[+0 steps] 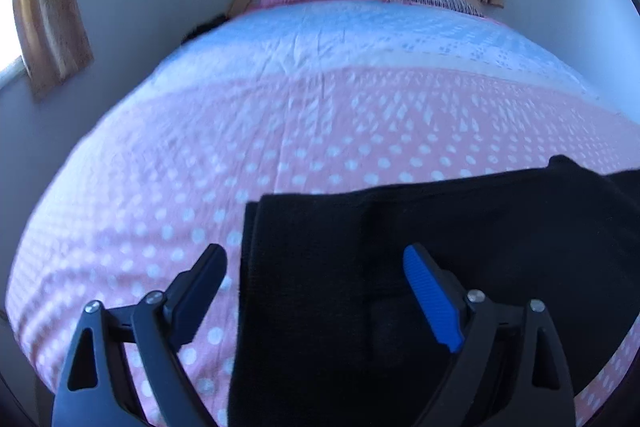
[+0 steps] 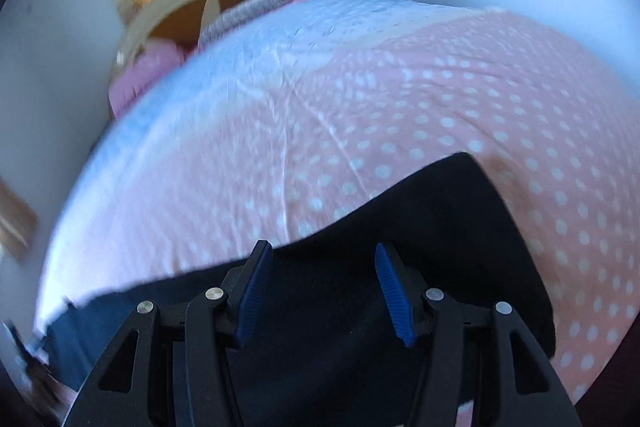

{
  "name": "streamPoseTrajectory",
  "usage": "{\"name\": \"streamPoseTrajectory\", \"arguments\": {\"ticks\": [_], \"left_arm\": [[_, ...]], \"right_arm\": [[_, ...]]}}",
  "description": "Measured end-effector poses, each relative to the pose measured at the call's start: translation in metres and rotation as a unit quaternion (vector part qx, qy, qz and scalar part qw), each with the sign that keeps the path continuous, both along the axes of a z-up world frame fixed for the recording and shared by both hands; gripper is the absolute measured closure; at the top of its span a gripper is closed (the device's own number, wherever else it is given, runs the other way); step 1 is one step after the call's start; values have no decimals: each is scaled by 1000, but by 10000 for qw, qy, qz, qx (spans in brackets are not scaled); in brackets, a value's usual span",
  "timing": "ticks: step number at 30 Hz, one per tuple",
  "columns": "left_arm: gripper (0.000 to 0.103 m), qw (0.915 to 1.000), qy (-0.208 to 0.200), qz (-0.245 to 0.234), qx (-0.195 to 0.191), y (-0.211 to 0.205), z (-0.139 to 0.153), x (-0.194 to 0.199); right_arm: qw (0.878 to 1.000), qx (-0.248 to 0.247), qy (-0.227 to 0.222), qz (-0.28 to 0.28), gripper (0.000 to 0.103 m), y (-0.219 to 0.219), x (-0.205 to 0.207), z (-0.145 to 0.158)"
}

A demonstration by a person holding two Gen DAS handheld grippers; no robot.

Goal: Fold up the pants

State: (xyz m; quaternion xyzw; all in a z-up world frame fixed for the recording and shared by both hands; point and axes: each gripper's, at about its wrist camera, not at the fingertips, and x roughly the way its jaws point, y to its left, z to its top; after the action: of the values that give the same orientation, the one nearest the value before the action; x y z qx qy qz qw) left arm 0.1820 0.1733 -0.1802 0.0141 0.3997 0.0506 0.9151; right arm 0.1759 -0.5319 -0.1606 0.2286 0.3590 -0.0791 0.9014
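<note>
my left gripper [image 1: 314,255]: jaws spread, gripping nothing | my right gripper [image 2: 324,253]: jaws apart, gripping nothing | black pants [image 1: 460,247] folded flat on the polka-dot bedspread [image 1: 280,131], under both

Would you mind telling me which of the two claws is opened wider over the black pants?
The left claw is the wider one: its fingers straddle the left edge of the pants. The right claw is open too, but narrower, wholly over the fabric.
</note>
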Motion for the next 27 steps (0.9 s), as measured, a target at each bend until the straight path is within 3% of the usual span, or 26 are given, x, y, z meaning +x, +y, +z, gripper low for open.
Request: {"name": "streamPoseTrajectory", "arguments": {"ticks": [4,9,14,16,18,22,24,27], "left_arm": [[3,9997,-70,237,59,5,3,2],[3,9991,-337,229,137,13,9,-13],[3,9972,-480,566,28,41,10,-16],[3,9968,-420,659,-152,50,8,-15],[3,9969,-385,664,-174,50,7,-13],[0,9973,-329,620,232,42,5,-8],[0,9971,-308,653,231,46,4,-5],[0,9969,-298,713,126,53,4,2]], "right_arm": [[9986,-261,-182,-411,48,-5,-33,20],[9946,-304,-22,-994,49,-44,-88,22],[9937,-419,375,-965,72,-47,-99,7],[9917,-450,842,-859,82,-43,-92,-11],[9916,-445,922,-793,82,-42,-89,-21],[9887,-685,1033,-838,82,-36,-90,-13],[9870,-914,932,-935,81,-31,-92,-4],[9873,-1064,552,-1044,67,-20,-102,13]]}}
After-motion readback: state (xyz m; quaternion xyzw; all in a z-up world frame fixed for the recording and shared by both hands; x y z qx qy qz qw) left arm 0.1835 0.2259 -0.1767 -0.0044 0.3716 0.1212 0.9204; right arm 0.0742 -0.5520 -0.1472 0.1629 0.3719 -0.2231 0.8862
